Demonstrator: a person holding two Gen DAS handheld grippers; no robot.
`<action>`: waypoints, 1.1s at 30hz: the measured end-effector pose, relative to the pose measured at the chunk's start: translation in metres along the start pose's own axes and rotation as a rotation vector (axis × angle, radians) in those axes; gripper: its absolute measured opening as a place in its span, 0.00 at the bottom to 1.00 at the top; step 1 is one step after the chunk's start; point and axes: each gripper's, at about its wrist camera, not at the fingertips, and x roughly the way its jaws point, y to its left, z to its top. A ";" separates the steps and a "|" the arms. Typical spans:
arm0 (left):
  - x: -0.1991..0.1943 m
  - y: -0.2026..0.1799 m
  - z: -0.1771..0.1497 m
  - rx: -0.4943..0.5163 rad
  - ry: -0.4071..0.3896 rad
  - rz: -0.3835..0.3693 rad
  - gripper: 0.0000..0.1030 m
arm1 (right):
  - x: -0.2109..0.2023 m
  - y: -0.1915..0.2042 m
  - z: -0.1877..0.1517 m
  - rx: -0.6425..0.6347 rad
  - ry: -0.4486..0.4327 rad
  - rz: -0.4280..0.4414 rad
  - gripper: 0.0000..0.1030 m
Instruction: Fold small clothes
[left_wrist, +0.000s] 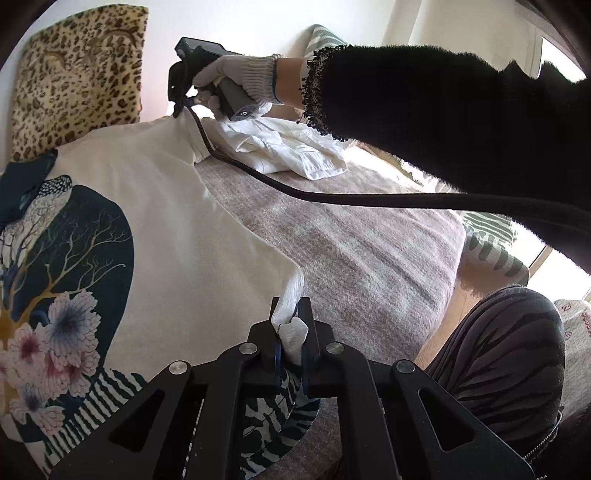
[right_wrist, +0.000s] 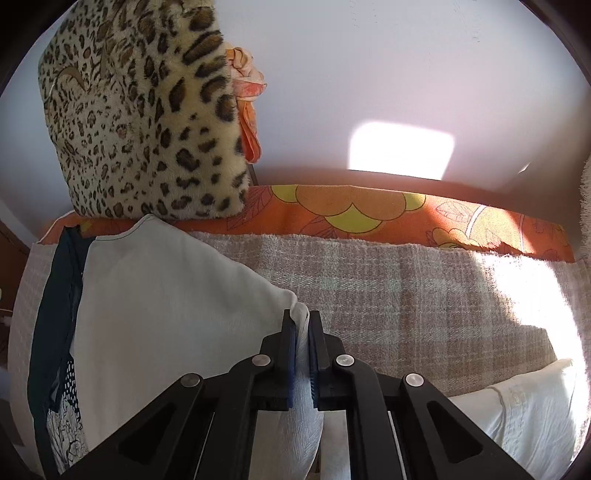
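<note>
White printed shirt (left_wrist: 177, 206) hangs stretched above the bed (left_wrist: 351, 240), left tongs (left_wrist: 291, 325) and right tongs (right_wrist: 303, 332) each closed on one corner, ready for folding.

The cream printed T-shirt with the dark tree-and-flower graphic (left_wrist: 177, 221) runs off the left and bottom edges of the left wrist view, so its full outline is hidden. The black left gripper (left_wrist: 291, 328) covers the hem it pinches. From that view the black right gripper's (left_wrist: 181, 107) fingertips are too small to read. The crumpled white garment (left_wrist: 291, 151) is partly hidden behind the gloved hand (left_wrist: 236, 81) and overexposed by sunlight.
</note>
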 end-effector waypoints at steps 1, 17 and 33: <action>-0.003 0.003 0.000 -0.005 -0.009 0.002 0.05 | -0.004 0.004 0.002 -0.006 -0.003 -0.009 0.03; -0.048 0.041 -0.018 -0.122 -0.106 0.031 0.05 | -0.043 0.118 0.033 -0.161 -0.029 -0.136 0.03; -0.071 0.088 -0.050 -0.283 -0.121 0.082 0.05 | 0.010 0.232 0.027 -0.267 0.024 -0.149 0.03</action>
